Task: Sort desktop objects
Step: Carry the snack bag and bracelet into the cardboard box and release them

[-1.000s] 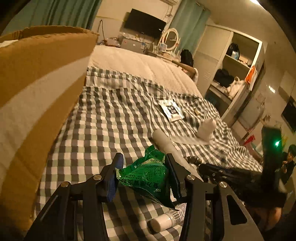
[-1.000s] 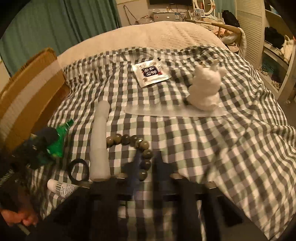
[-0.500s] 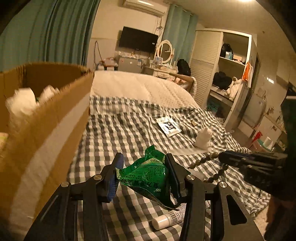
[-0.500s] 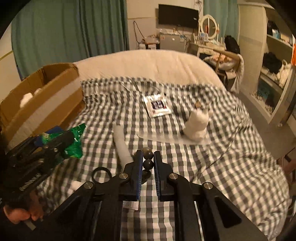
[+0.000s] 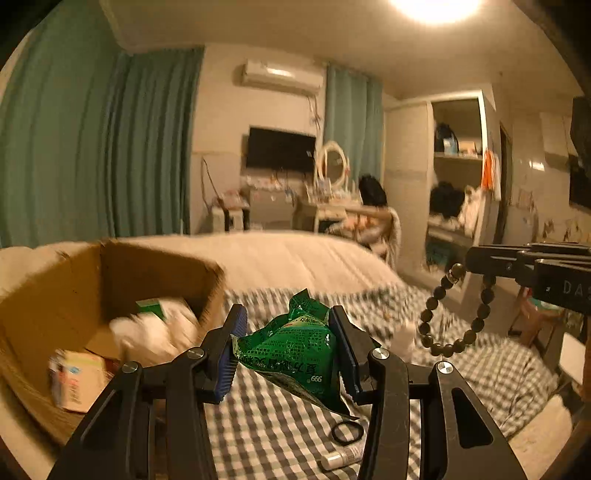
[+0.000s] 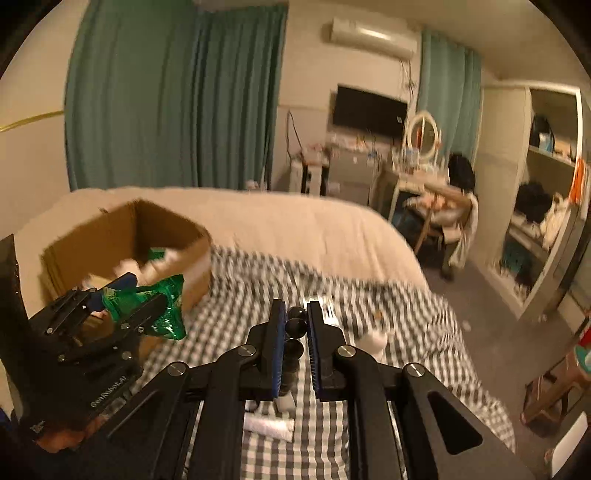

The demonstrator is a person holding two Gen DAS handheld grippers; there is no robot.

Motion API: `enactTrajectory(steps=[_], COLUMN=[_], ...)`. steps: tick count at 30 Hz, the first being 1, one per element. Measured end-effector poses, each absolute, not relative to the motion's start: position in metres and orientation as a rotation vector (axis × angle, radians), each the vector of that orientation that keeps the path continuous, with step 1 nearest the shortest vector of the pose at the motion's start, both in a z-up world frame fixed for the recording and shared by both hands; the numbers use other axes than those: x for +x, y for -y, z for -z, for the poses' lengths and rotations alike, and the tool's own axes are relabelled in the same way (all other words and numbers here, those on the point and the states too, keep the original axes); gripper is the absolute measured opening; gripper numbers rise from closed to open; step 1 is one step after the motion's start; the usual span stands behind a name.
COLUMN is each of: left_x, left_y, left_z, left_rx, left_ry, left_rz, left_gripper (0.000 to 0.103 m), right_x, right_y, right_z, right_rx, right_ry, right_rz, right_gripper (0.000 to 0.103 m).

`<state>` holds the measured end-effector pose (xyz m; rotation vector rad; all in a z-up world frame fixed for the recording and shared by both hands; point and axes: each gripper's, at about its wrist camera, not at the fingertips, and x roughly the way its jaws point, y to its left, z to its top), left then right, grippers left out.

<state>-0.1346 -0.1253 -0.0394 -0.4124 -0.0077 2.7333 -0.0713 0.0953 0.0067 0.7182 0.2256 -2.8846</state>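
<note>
Teal curtains (image 6: 177, 96) cover the far left wall, and a narrower teal curtain (image 6: 448, 92) hangs further right. Between them a white air conditioner (image 6: 371, 37) sits high on the pale wall above a dark wall-mounted television (image 6: 369, 110). A round mirror (image 6: 423, 134) stands on a cluttered dresser below. Open white shelves (image 6: 546, 192) fill the right side. A ceiling lamp (image 5: 436, 7) glows warm overhead, and the floor (image 6: 491, 314) is grey.

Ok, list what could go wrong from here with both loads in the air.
1. The left hand-held gripper pinches only the middle of the green packet; the crinkly foil could slip out short of the cardboard box.
2. The bead bracelet dangles loosely from the right hand-held gripper, held by a few beads; it might swing free or snag on the box rim.
</note>
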Motion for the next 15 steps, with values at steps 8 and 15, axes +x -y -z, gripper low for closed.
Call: enactTrajectory(steps=[8,15], left_x=[-0.134,-0.138], left_y=[0.184,0.240], left_z=[0.008,0.004], left_rx=[-0.357,-0.374], left_ry=[0.152,0.270], left_rz=[-2.848,-2.970], left_gripper=[0.047,0.047], right_x=[-0.056,-0.068], right_y=[-0.044,0.008], right_z=[-0.045,-0.046], right_rx=[0.558,0.495], right_ry=[-0.312,-0.331], right_rz=[2.826,2.725], right_gripper=[0.011,0.011])
